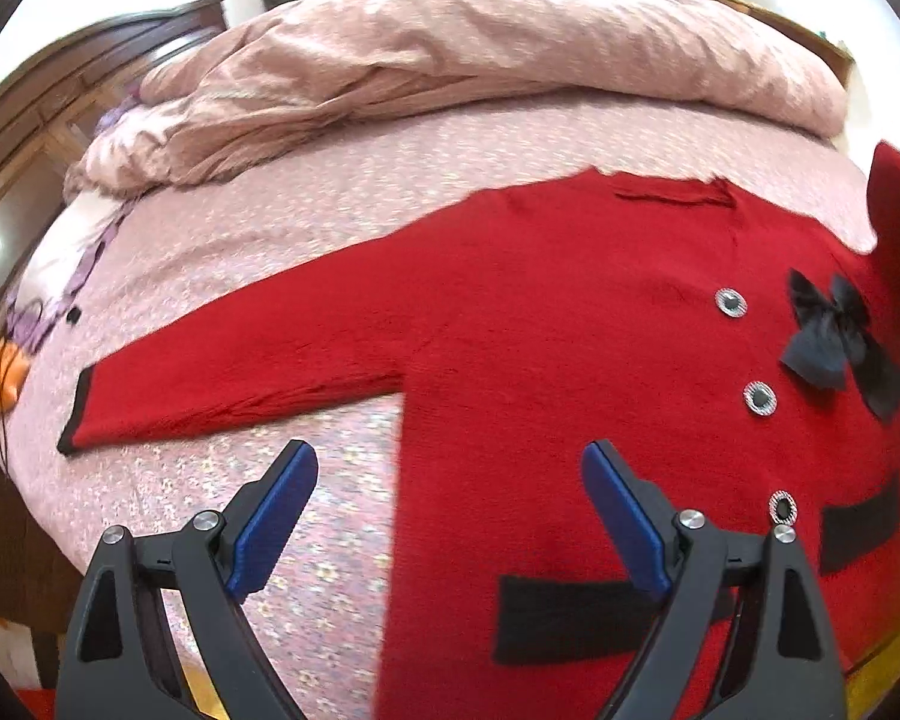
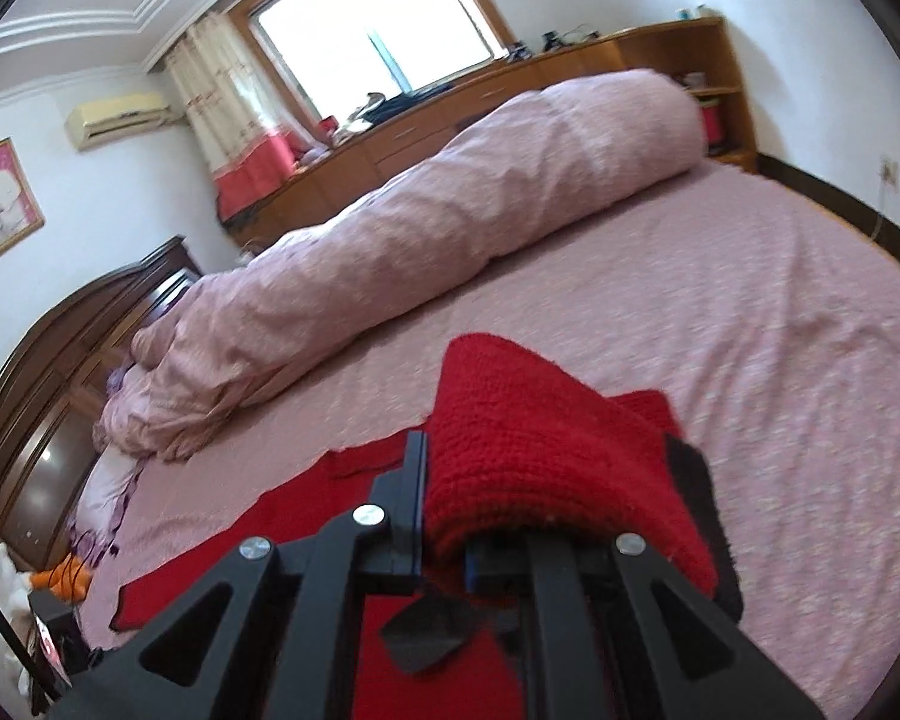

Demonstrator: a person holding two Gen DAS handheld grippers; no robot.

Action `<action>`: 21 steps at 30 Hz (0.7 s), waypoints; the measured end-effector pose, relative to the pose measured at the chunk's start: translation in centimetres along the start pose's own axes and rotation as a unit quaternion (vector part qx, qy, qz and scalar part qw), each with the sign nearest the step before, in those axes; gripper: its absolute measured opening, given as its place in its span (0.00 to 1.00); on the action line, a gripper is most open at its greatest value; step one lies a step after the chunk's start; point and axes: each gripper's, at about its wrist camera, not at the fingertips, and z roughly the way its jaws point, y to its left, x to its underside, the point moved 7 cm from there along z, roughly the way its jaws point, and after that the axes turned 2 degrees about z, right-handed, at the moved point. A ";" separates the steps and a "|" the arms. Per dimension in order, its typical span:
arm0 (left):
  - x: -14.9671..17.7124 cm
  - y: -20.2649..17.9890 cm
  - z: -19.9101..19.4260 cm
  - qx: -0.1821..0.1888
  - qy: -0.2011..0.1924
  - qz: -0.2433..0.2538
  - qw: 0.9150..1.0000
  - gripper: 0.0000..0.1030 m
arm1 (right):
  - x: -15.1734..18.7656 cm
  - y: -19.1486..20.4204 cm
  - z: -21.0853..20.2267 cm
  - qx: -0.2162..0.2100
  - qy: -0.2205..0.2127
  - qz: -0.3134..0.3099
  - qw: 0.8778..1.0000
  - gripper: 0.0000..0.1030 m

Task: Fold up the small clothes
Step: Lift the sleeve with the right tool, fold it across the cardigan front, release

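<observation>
Below the left gripper (image 1: 450, 516), a red knitted cardigan (image 1: 540, 324) lies flat on a pink floral bedsheet (image 1: 222, 264). Its jaws stand wide apart with nothing between them, the blue pads (image 1: 273, 519) hovering over the cardigan's side edge. One sleeve (image 1: 222, 384) with a black cuff stretches out ahead and to that gripper's left. Silver buttons (image 1: 759, 398) and a black bow (image 1: 834, 339) sit to its right. The right gripper (image 2: 444, 516) is clamped on the other sleeve (image 2: 540, 450), lifted and draped over its fingers. Beyond both grippers lies a rolled pink duvet (image 2: 420, 240).
</observation>
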 end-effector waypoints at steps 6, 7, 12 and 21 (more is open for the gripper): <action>0.0 2.4 1.0 0.006 0.006 -0.028 1.000 0.83 | 2.7 5.1 4.0 -0.023 0.029 -0.013 0.999 0.09; 0.1 2.6 1.2 0.007 0.006 -0.031 0.999 0.83 | 3.1 5.8 4.6 -0.023 0.033 -0.019 0.999 0.09; 0.8 3.4 1.9 0.011 0.012 -0.041 0.999 0.83 | 6.5 8.0 8.5 -0.015 0.065 -0.035 0.997 0.09; 1.7 4.7 2.4 0.009 0.014 -0.046 0.999 0.83 | 13.5 7.3 13.9 0.004 0.159 -0.025 0.987 0.22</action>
